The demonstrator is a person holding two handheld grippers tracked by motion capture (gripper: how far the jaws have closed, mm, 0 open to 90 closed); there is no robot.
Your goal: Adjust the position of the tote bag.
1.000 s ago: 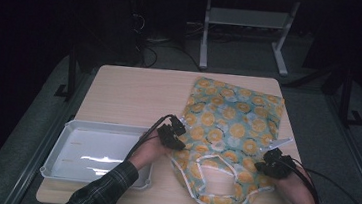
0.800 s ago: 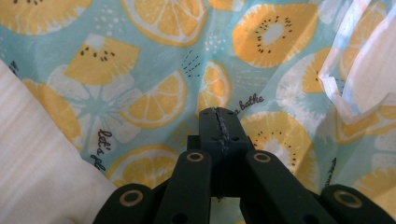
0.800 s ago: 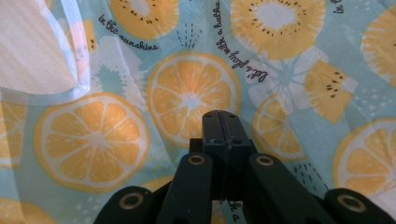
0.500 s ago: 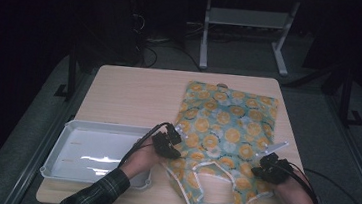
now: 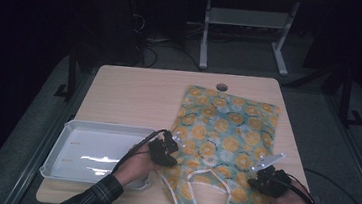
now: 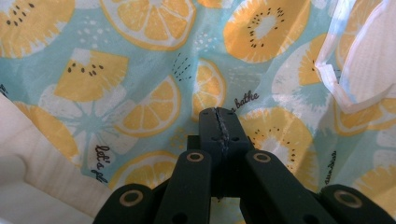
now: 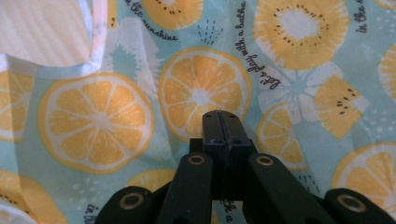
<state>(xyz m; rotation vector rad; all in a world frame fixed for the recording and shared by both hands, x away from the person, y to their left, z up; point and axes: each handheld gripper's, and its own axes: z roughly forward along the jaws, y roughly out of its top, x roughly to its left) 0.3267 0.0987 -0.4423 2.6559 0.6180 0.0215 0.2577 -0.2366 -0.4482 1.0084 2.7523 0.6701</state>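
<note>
A light wooden table (image 5: 134,95) stands in a dark room on grey floor. On it, right of a white tray (image 5: 59,143), lies the fruit-print garment (image 5: 226,136) — straps toward the person. The left gripper (image 5: 172,144) and right gripper (image 5: 266,165) each have jaws pressed together, pinching the fabric at the garment's near sides.

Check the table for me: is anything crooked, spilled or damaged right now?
Nothing is spilled or torn. The fruit-print garment lies slightly askew on the table, with its strap end hanging past the near edge. The white tray also overhangs the table's left edge a little.
</note>
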